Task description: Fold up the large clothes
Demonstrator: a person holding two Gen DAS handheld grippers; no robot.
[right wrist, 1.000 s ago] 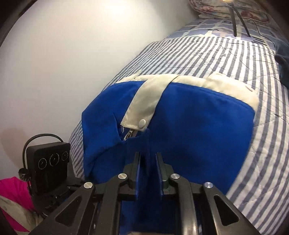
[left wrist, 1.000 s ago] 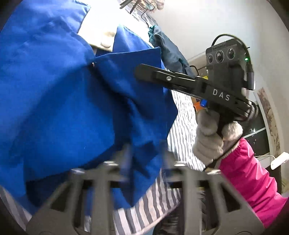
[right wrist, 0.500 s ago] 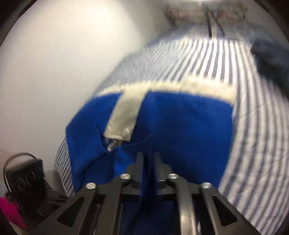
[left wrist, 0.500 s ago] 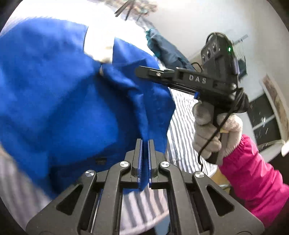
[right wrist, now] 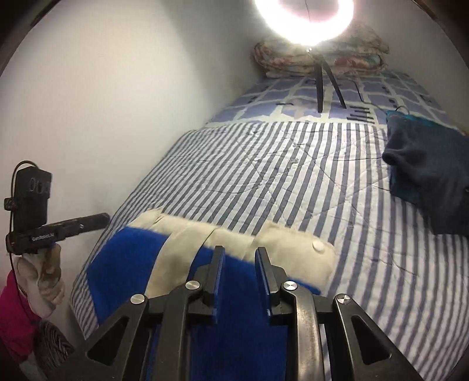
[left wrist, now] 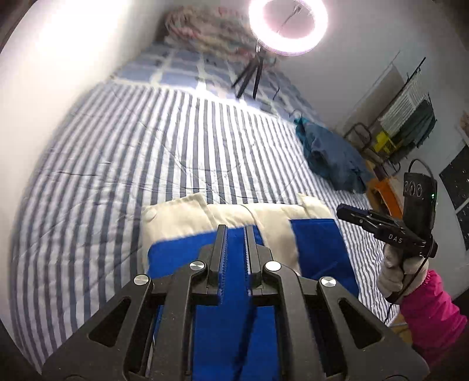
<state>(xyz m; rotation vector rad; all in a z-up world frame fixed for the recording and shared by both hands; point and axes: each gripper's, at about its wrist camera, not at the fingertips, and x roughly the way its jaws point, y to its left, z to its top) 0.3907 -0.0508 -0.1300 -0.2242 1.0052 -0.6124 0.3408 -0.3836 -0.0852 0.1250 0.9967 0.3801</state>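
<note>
Reader: As both cameras look down along their fingers, what surface lies ahead?

Legend: Beyond both sets of fingertips stretches a bed under a blue-and-white striped quilt point(left wrist: 176, 146), with a checked sheet point(right wrist: 263, 99) farther on. A ring light point(left wrist: 287, 17) on a tripod point(left wrist: 249, 73) stands on that sheet. A plain white wall point(right wrist: 102, 102) runs along the side left of the fingers. A dark teal garment point(left wrist: 331, 158) lies crumpled far ahead and to the right.

Reader: What cannot be made out?

Legend: Glare washes out the folded floral bedding point(right wrist: 322, 58) behind the light. The gripper bodies cover the near part of the blue garment point(left wrist: 316, 243), so its kind is uncertain.

Reader: How does it look, and where is it?

Legend: It lies flat on the quilt, directly beneath and just past both sets of fingers. It is bright blue, with a cream band point(right wrist: 187, 234) and a cream snap point(left wrist: 151, 214) along its far edge.

Reader: And the fingers?

Legend: On the left gripper point(left wrist: 236, 227) they stand narrowly parted and are opening. On the right gripper point(right wrist: 239, 249) the gap is wider. Neither pinches the cloth.
</note>
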